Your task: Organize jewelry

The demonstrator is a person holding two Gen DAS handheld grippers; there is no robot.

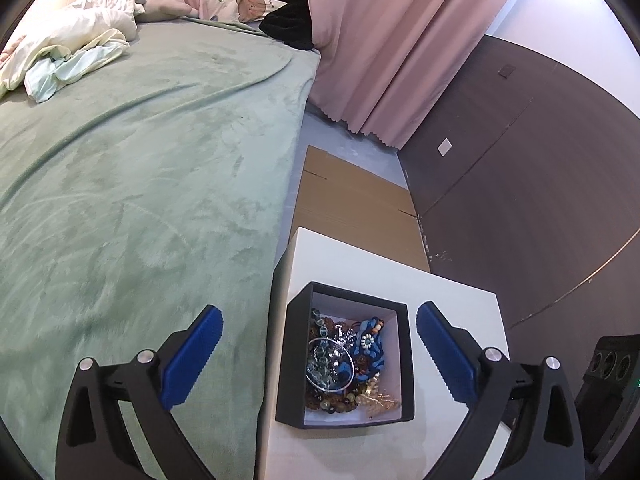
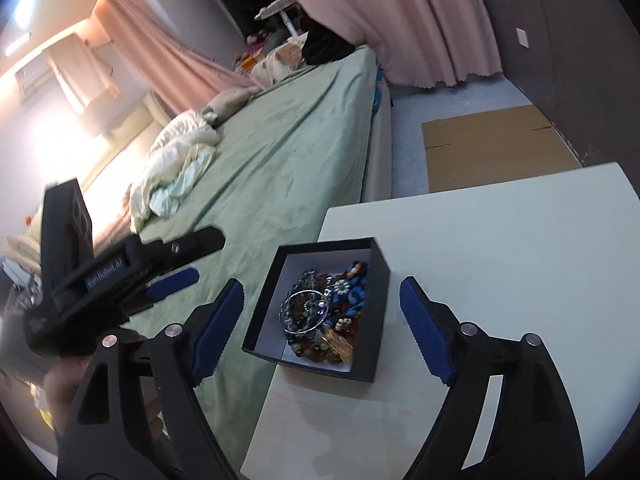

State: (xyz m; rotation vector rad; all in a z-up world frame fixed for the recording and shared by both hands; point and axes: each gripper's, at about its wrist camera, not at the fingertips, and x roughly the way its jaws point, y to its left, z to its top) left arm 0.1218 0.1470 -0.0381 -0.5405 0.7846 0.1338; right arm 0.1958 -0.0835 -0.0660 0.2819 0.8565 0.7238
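a: where's the jewelry?

b: heaped in the black box [image 1: 405,364], which sits on the white table [image 1: 360,264]. in the left wrist view the box is at about 5 o'clock, close to the table's edge by the bed [image 1: 140,184].

a: what's in the heap?

b: a tangle of beads [image 1: 320,394], mostly amber and dark, with a clear bangle [image 1: 310,376] lying on top, a blue beaded piece [image 1: 370,344] with a pale flower at its 2 o'clock, and something gold [image 1: 378,400] at 5 o'clock of the pile.

a: left gripper?

b: the left gripper [image 1: 320,360] stands spread wide above the box, nothing between its blue pads [image 1: 192,364], touching nothing. one pad is over the green bedcover, the other over the table.

a: and the right?

b: the right gripper [image 2: 322,328] is also wide apart, empty, with the box framed between its fingers. in its view the left gripper shows at 9 o'clock, with a hand [image 2: 66,392] below it.

a: anything else around?

b: flattened cardboard [image 1: 352,200] on the floor at 12 o'clock of the table, and pink curtains [image 1: 400,40] beyond.
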